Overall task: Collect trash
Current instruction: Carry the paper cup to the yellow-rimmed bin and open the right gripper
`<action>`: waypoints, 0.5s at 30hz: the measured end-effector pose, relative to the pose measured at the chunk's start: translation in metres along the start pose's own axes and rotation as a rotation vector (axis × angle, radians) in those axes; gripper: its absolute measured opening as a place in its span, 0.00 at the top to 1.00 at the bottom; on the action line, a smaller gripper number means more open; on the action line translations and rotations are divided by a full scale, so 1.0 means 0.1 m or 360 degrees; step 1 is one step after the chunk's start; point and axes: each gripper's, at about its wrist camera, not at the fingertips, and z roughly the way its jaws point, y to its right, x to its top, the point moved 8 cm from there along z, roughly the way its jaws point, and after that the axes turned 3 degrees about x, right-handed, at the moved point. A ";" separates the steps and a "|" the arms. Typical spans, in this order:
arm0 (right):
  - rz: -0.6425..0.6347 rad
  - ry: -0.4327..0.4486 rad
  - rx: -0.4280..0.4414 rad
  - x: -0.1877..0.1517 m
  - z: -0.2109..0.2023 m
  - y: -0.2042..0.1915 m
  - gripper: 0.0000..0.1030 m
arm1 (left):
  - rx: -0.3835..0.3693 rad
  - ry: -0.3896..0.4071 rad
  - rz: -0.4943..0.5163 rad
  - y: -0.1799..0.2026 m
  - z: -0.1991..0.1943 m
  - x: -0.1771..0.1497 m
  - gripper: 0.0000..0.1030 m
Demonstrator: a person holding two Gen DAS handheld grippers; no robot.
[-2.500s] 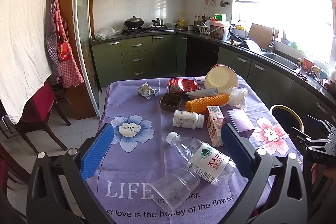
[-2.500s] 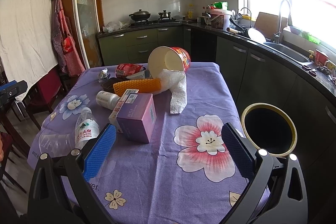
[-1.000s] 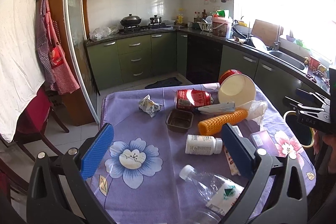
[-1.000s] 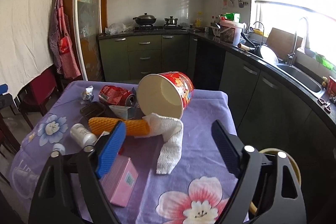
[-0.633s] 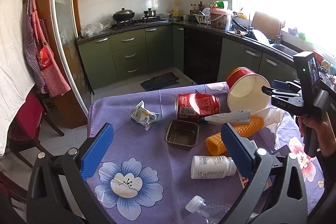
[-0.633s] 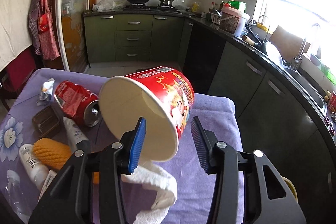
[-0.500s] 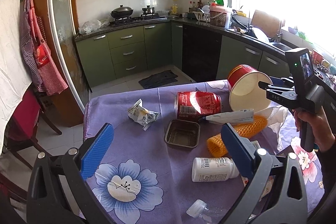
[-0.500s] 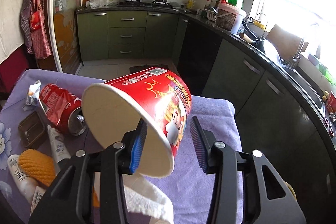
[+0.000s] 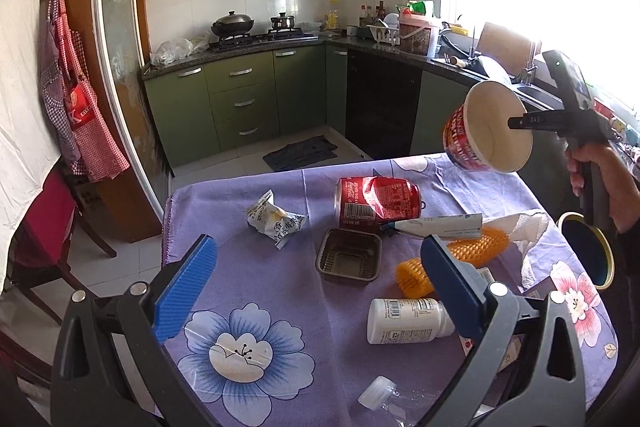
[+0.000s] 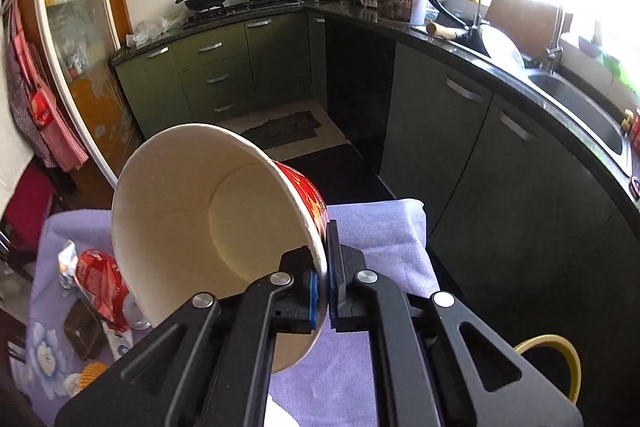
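Right gripper (image 10: 323, 279) is clamped tight on the rim of the red paper noodle cup (image 10: 208, 219), one pad inside, one outside; cup is lifted off the table, tipped on its side w/ mouth toward the cam. Left gripper (image 9: 316, 291) hangs over the near table edge, jaws spread wide, nothing btwn them.

Purple floral tablecloth (image 9: 248, 279) covers the table. Yellow-rimmed bin (image 9: 588, 251) sits off the table's right side, below the person's hand (image 9: 600, 179). On the cloth: crushed red can (image 9: 376, 203), orange foam net sleeve (image 9: 456, 259), white pill bottle (image 9: 404, 319), dark foil tray (image 9: 348, 259), white tube (image 9: 436, 225), crumpled wrapper (image 9: 276, 223), bottle cap end (image 9: 376, 397) at the bottom edge.
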 end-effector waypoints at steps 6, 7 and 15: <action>0.0272 -0.0284 0.0081 -0.31 -0.61 0.99 0.96 | -0.0007 0.0060 0.0001 0.02 -0.29 0.02 0.06; 0.0321 -0.0335 0.0055 -0.41 -0.72 1.22 0.96 | -0.0014 0.0070 0.0002 0.03 -0.34 0.01 0.06; 0.0677 -0.0642 -0.0173 -1.55 -1.33 2.92 0.95 | -0.0005 0.0084 0.0046 0.19 -0.52 -0.04 0.06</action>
